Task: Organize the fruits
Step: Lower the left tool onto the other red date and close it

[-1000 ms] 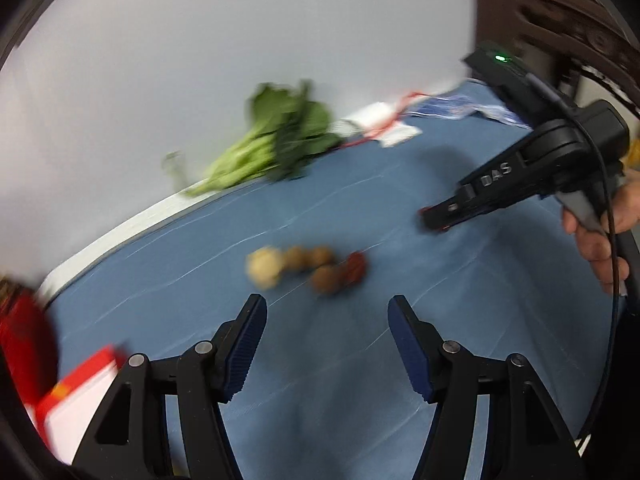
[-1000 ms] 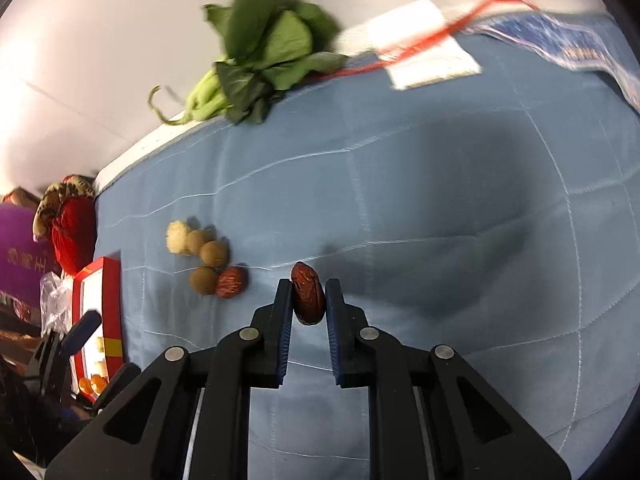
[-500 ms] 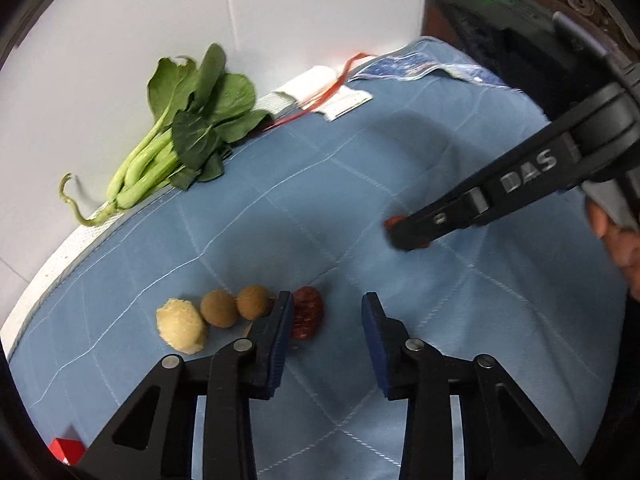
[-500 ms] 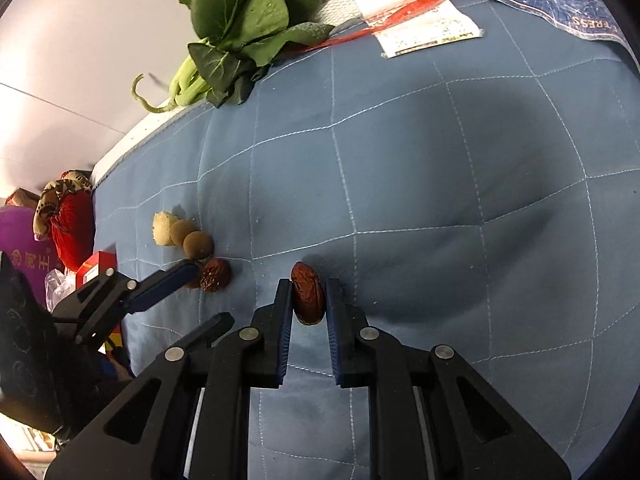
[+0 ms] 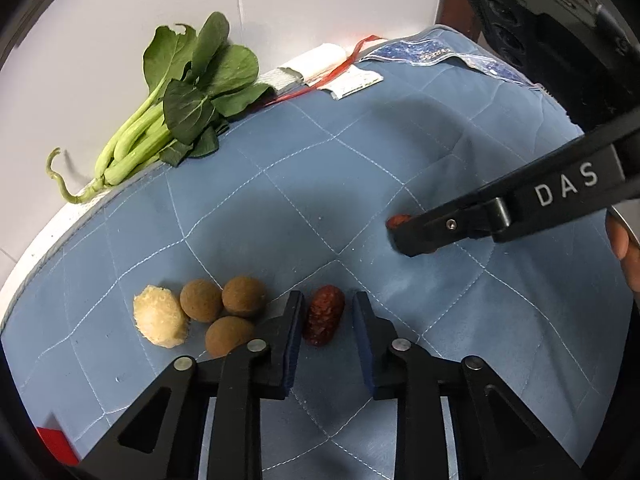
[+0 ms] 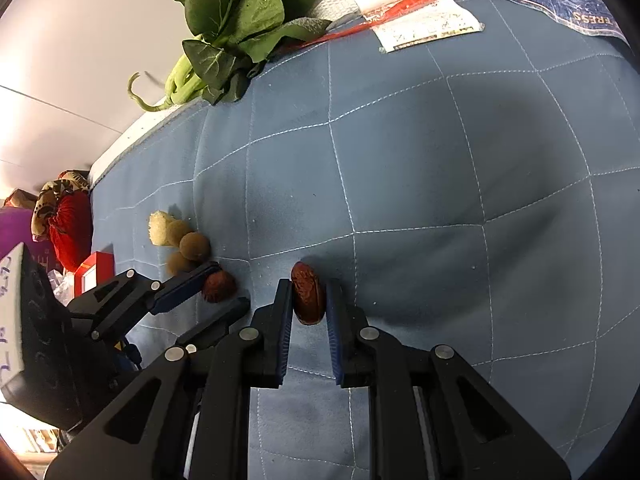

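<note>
Closing around a date (image 5: pixel 323 314) at the lower centre of the frame, the left gripper (image 5: pixel 326 320) is not pressing it yet; the right gripper (image 6: pixel 307 300) is holding another date (image 6: pixel 307 298); both look light, wrinkled, slightly soft; gripping across the middle seems safest.

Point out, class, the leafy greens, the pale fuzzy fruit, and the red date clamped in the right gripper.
leafy greens (image 5: pixel 188 92), left wrist view, on a dark leaf.
pale fuzzy fruit (image 5: pixel 159 321), left wrist view, its middle.
red date (image 6: pixel 307 293), right wrist view, on its wrinkled skin.
</note>
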Motion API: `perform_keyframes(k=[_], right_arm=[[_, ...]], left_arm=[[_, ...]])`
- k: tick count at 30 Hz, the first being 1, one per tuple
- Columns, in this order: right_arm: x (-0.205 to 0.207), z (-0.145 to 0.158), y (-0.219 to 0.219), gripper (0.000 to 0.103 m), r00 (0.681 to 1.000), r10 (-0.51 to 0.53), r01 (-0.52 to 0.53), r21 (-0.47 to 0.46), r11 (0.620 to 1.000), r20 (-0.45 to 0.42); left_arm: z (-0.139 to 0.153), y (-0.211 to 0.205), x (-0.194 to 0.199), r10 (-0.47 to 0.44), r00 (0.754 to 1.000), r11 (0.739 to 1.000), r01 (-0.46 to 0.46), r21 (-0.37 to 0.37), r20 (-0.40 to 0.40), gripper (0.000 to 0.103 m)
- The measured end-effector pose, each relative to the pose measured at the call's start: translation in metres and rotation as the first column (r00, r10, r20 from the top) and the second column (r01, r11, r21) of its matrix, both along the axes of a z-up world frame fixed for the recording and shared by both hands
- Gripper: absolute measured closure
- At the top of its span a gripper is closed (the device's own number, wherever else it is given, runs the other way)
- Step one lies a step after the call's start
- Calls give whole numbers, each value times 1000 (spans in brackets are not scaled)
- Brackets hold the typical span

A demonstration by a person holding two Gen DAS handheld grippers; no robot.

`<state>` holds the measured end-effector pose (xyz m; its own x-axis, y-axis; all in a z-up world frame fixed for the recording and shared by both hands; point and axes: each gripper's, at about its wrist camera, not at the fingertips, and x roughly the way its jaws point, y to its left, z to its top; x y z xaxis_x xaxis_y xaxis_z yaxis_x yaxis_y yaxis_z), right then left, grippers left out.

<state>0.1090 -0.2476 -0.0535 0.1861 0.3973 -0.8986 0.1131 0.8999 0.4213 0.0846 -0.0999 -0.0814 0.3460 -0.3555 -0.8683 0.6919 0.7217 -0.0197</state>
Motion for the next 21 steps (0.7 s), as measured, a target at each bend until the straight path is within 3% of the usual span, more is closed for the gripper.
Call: perform_keyframes(k=[5, 14, 21], right_arm=[[0, -1, 2, 89, 1000, 2, -2, -8, 1000, -3], [-2, 9, 11, 89, 999, 34, -35, 18, 999, 30], [-8, 19, 34, 89, 995, 81, -85, 61, 995, 57]], left_arm=[[-3, -3, -2, 3, 1000, 1000, -3, 13, 6, 86], [7, 7, -6, 52, 999, 998, -52, 18, -2, 87], [42, 49, -25, 171, 985, 985, -171, 0, 18, 87]])
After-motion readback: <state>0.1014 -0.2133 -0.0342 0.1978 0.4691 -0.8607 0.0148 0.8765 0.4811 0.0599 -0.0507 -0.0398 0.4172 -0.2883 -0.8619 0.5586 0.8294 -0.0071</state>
